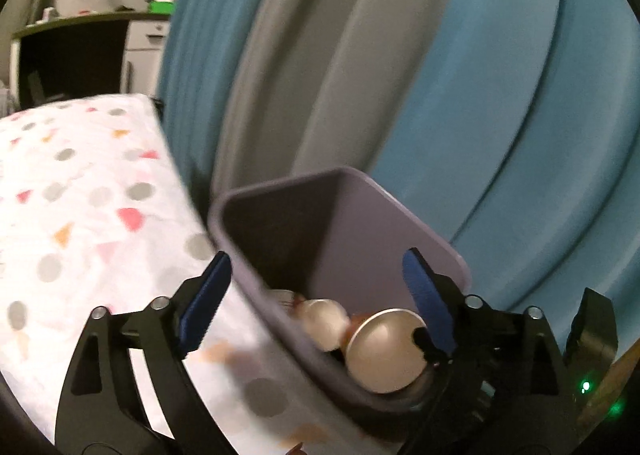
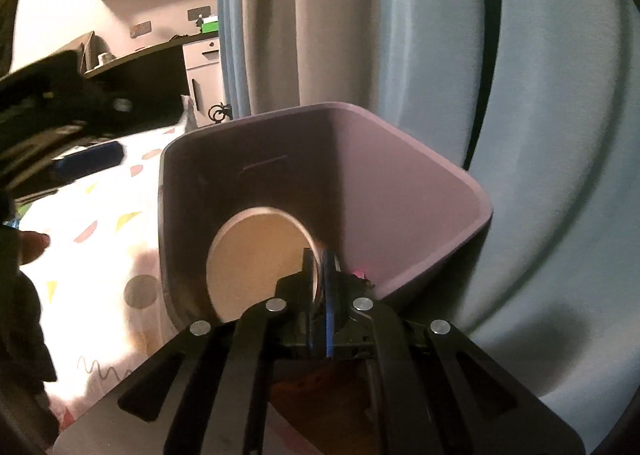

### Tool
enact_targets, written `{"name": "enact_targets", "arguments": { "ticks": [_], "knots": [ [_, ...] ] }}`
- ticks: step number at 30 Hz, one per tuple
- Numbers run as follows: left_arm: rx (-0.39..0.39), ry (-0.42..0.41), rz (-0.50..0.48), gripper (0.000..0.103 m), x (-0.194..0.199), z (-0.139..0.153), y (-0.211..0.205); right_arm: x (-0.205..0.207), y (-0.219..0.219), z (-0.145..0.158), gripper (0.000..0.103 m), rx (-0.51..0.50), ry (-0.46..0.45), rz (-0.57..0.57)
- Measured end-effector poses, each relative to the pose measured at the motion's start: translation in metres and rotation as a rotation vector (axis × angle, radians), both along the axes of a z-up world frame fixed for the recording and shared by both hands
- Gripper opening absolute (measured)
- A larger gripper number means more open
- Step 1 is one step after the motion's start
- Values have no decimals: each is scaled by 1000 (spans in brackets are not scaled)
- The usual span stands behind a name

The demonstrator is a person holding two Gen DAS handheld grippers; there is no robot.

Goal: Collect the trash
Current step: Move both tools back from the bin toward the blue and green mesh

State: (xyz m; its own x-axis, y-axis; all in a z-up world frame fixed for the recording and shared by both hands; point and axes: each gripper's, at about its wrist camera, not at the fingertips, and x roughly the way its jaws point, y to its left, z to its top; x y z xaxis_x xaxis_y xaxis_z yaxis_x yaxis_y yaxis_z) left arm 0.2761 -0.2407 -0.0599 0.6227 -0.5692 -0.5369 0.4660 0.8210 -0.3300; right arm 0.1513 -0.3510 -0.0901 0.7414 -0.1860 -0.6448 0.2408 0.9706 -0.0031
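From the left wrist, the left gripper (image 1: 316,287) hangs over the near rim of a purple bin (image 1: 344,215) that stands against the edge of a bed (image 1: 80,195) with a spotted cover; its blue-padded fingers (image 1: 206,295) are spread wide with nothing pinched between them. Inside the bin lie a round metal lid (image 1: 384,351) and what looks like a smaller can (image 1: 324,321) beside it (both blurred) — so the drop step appears to be in hand on this side, the trash already in the bin. From the right wrist, the right gripper (image 2: 318,267) has its fingers pressed shut on the lid's edge (image 2: 256,255), the disc held inside the bin's mouth, below the rim. Blue and grey curtains (image 2: 540,135) hang behind. The next move, as I judge it, calls for the right fingers to let go so the lid drops — then both hands turn back toward the bed for more.
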Motion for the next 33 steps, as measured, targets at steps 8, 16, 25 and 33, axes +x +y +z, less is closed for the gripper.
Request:
{"name": "enact_targets", "arguments": {
  "ticks": [8,16,25,33],
  "knots": [
    [10,-40,169,97,-14,8,64,-3,1,5,39,-2,-23,-15],
    [106,-38,355,97,-31,5,135,-18,24,31,66,-14,-117,-16],
    [155,19,545,97,-51,-6,242,-21,86,44,80,12,-158,103],
    [171,56,717,97,-71,-11,337,-13,158,46,80,20,-142,243]
  ]
}}
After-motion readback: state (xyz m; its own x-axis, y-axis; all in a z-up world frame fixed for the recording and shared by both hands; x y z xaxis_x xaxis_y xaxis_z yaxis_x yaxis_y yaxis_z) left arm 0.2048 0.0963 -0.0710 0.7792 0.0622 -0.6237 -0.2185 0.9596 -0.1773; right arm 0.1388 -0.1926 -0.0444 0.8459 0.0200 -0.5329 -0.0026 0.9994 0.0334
